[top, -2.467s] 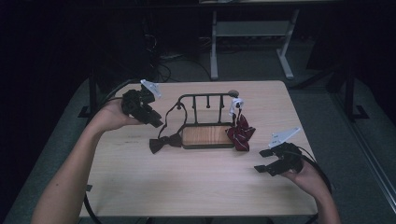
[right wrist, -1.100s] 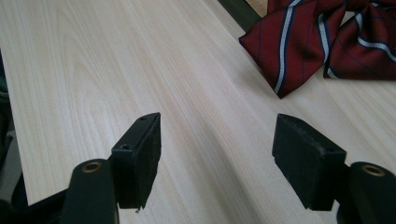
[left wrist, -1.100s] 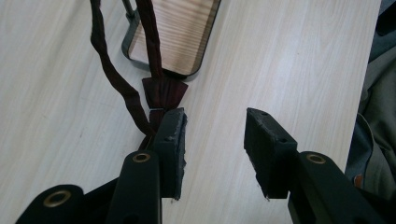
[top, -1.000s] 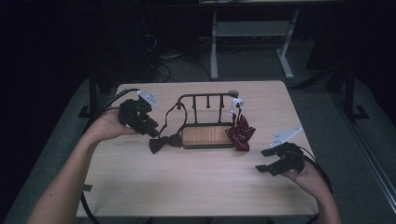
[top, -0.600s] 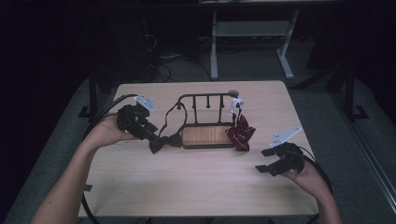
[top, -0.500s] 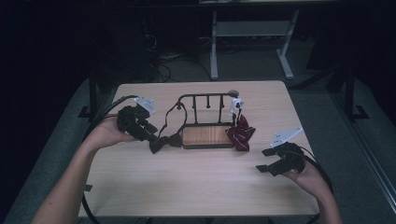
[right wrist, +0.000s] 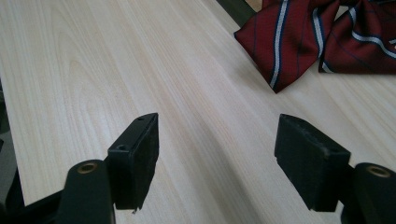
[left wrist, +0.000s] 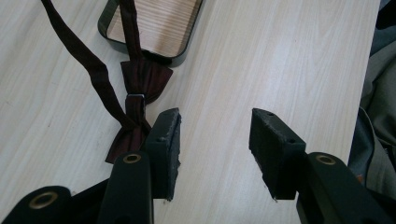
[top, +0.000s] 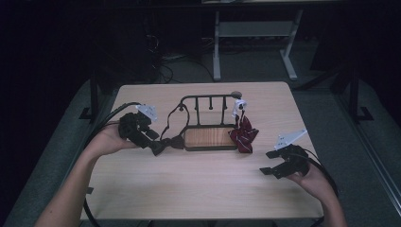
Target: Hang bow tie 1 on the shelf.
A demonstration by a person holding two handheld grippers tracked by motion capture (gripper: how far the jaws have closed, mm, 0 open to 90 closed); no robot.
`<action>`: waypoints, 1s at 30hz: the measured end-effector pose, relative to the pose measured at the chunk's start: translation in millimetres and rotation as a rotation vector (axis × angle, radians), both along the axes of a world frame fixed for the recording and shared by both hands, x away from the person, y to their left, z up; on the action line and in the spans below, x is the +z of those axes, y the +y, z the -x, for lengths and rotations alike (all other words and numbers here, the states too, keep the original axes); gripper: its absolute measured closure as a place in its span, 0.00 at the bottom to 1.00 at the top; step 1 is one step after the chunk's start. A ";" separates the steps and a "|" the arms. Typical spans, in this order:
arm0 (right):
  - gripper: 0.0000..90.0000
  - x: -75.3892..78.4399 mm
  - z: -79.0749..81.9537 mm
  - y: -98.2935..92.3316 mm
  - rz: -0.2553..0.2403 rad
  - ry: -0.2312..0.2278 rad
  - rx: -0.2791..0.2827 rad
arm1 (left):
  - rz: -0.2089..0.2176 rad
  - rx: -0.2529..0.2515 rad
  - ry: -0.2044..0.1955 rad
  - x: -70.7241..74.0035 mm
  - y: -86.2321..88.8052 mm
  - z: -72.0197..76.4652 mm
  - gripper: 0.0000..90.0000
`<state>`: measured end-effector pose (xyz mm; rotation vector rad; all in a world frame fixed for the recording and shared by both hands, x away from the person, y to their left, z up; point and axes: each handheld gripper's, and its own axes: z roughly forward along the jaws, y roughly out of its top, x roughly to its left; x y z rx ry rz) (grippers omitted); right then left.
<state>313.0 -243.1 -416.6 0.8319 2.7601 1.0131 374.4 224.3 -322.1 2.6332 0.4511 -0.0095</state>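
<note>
1. Nearest the person, the right tool [top: 279, 163] hovers over bare wood at the right of the pale wooden bench [top: 198, 194], its jaws spread wide and empty; in the right gripper view a red bow tie with blue and white stripes [right wrist: 322, 39] lies ahead of it, well apart.
2. Farther in, the left tool [top: 150, 142] sits low at the left, its jaws parted and holding nothing. The dark maroon bow tie [left wrist: 133, 126] lies flat on the bench just beside one jaw, off to the side and not between the two.
3. Its thin maroon strap [left wrist: 79, 51] runs up toward the black wire stand with a wooden base [top: 210, 137], which stands mid-bench.
4. The step in hand looks like the approach to pick up the maroon bow tie. The next move calls for shifting the left tool sideways until the knot lies between the jaws, then closing on it.
</note>
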 end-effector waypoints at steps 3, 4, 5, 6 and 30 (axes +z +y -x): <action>0.34 -0.7 0.1 -0.3 0.003 0.009 -0.006 | 0.011 0.004 0.003 -3.9 1.0 2.0 0.58; 0.34 -1.0 -0.1 -0.2 0.005 0.009 -0.006 | 0.007 -0.001 0.005 -5.0 1.2 2.5 0.58; 0.34 -1.3 -0.4 -0.2 0.005 0.008 -0.006 | 0.003 0.002 0.008 -6.4 1.1 3.1 0.58; 0.33 -1.5 -0.6 -0.1 0.005 0.010 -0.005 | -0.001 -0.001 0.007 -7.7 1.3 3.6 0.57; 0.34 -2.8 -0.8 0.1 0.008 0.012 -0.004 | -0.008 0.010 0.030 -35.1 6.0 16.5 0.51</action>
